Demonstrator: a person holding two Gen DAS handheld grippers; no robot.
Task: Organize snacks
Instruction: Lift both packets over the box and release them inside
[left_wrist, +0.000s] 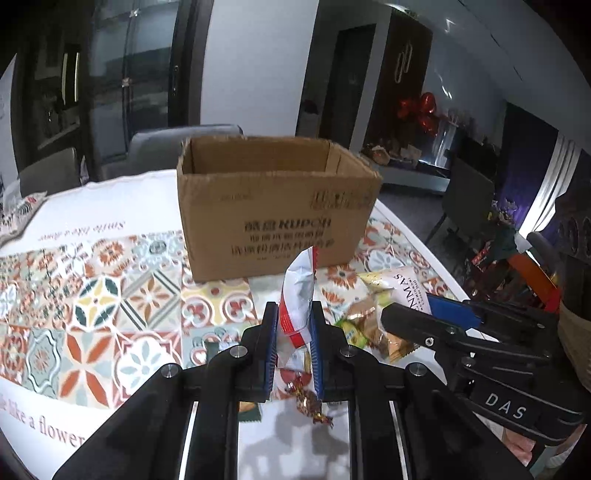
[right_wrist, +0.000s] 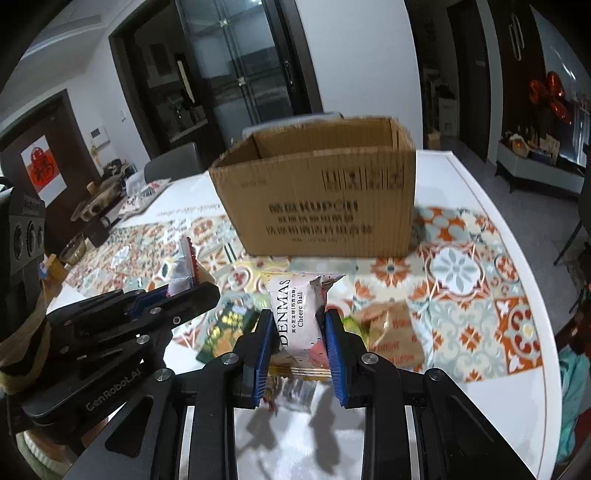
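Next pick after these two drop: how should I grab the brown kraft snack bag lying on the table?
Take the brown kraft bag by its near edge, coming from above. It lies flat on the tablecloth, so only an edge offers something to pinch.

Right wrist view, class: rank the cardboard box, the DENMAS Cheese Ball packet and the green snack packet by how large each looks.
1. cardboard box, largest though farthest.
2. DENMAS Cheese Ball packet, clamped in the right gripper, enlarged by nearness.
3. green snack packet, partly hidden and blurred, so its place below the DENMAS packet is unsure.
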